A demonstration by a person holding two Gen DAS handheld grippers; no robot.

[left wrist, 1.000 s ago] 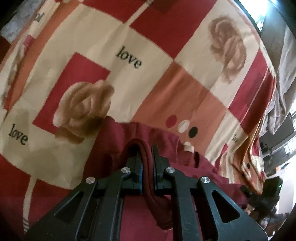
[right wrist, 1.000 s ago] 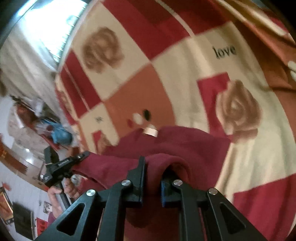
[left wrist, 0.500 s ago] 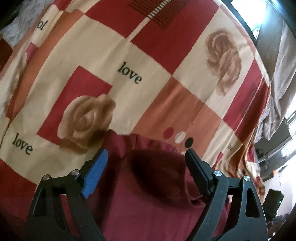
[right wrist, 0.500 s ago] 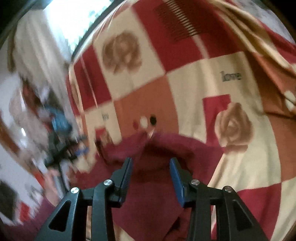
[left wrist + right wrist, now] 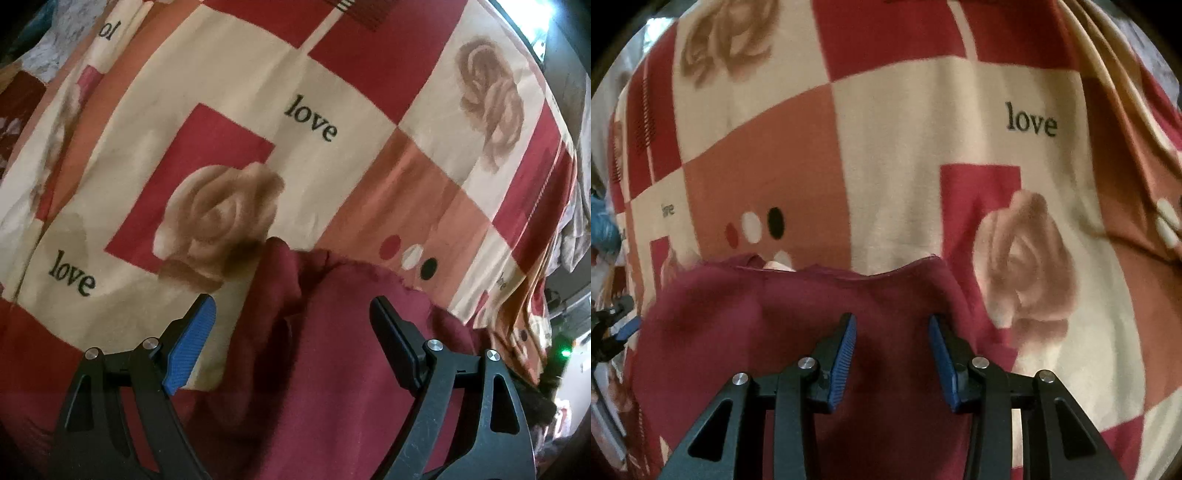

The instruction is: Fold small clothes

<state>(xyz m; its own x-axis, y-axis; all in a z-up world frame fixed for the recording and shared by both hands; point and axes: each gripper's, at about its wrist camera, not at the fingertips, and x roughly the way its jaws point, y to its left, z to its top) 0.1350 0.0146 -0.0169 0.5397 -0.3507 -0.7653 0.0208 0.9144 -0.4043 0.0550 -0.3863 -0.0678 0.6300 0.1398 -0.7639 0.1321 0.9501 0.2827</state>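
A dark red garment (image 5: 332, 350) lies on the patterned bedspread (image 5: 332, 92), its folded edge toward the far side. My left gripper (image 5: 291, 310) is open wide and empty, hovering over the garment's left part. In the right wrist view the same garment (image 5: 775, 314) lies flat with a white label (image 5: 777, 264) at its far edge. My right gripper (image 5: 892, 323) is open and empty above the garment's right part. The left gripper shows at the right wrist view's left edge (image 5: 617, 325).
The bedspread (image 5: 923, 147) has red, cream and orange squares, roses and the word "love". Its edge drops off at the right in the left wrist view (image 5: 554, 206), with grey cloth (image 5: 576, 229) beyond. Room clutter shows at the left of the right wrist view.
Both grippers were shut on the red garment a second ago. They opened and let go, and the garment now lies on the bedspread.
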